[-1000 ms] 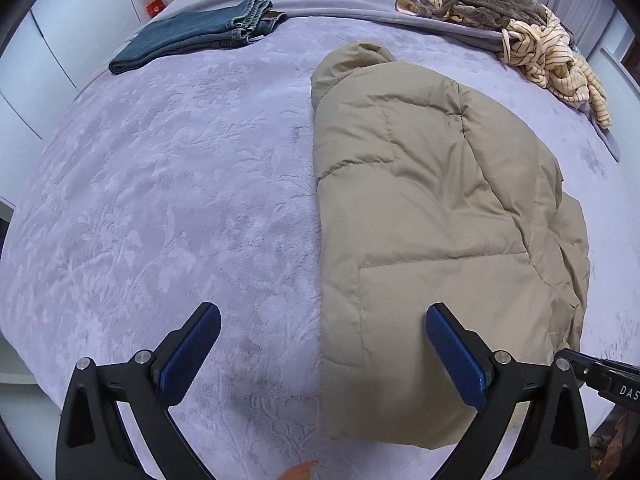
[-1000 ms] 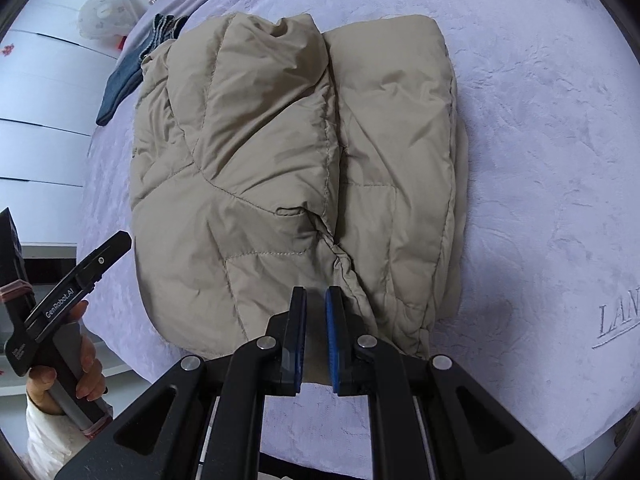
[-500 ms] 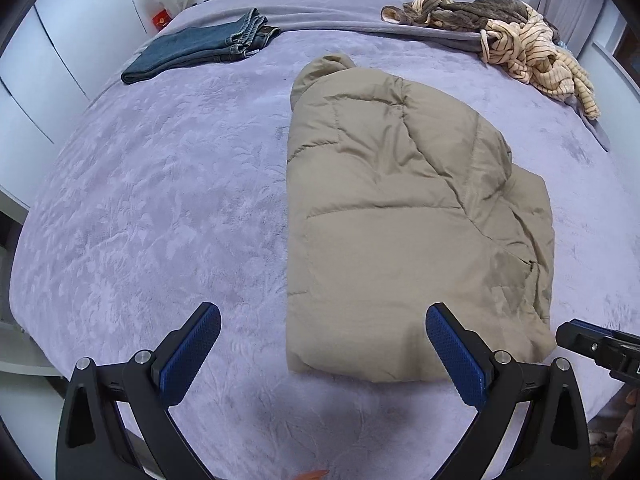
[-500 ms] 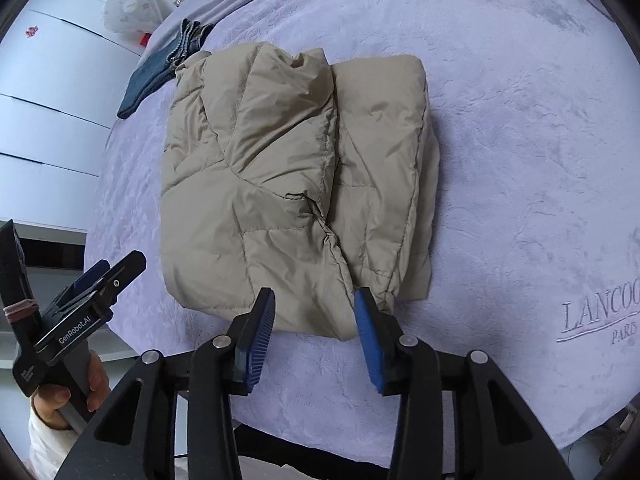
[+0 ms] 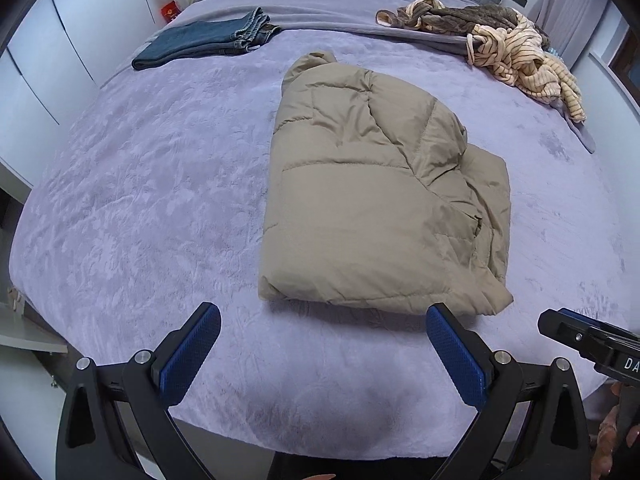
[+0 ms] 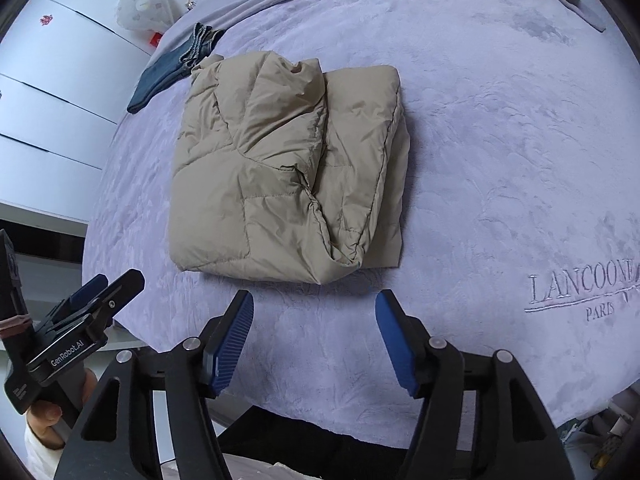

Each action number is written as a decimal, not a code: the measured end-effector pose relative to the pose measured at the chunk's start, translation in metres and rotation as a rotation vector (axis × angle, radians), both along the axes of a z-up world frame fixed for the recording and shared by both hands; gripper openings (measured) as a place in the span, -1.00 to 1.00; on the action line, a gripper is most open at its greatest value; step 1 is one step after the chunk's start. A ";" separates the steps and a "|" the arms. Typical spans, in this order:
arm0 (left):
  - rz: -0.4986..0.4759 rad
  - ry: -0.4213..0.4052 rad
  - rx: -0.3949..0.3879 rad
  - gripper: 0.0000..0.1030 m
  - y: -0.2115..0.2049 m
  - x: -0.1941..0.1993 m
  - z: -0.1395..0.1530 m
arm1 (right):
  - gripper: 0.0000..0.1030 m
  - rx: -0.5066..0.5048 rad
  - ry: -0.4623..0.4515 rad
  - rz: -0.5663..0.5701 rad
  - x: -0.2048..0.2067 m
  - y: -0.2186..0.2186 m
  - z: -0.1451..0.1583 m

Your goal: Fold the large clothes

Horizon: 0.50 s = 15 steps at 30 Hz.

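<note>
Well, folded jacket (image 6: 288, 168) on bed, just beyond R gripper (image 6: 314, 340) fingers (image 6: 234, 338).

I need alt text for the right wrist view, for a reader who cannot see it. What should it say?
A folded beige puffer jacket lies on a lilac bedspread, just beyond the right gripper, whose blue-padded fingers are opening with nothing between them. Folded jeans lie farther back on the left, and the left gripper shows at the lower left edge.

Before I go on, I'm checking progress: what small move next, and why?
Probably reach for the striped heap at the far edge. The tan puffer jacket lies folded; the left gripper is open and empty; the right gripper is opening, nothing between its fingers.
</note>
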<state>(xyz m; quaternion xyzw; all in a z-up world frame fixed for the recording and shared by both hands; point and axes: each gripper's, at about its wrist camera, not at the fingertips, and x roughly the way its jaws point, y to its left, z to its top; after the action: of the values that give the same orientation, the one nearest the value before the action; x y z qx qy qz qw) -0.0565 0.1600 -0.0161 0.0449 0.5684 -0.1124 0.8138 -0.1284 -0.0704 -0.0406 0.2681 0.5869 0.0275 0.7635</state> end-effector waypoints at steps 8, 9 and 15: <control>0.023 -0.032 0.009 0.99 0.014 -0.003 0.016 | 0.54 -0.076 -0.059 0.019 -0.008 0.016 0.026; 0.014 -0.036 0.004 0.99 0.016 -0.001 0.018 | 0.54 -0.082 -0.066 0.018 -0.007 0.018 0.029; -0.067 -0.067 0.026 0.99 0.024 0.009 0.029 | 0.56 -0.112 -0.110 -0.019 0.001 0.036 0.045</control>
<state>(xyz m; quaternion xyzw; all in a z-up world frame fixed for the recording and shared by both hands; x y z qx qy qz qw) -0.0480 0.1840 0.0125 0.0781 0.5405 -0.1308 0.8274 -0.1275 -0.0349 0.0046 0.2287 0.5421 0.0019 0.8086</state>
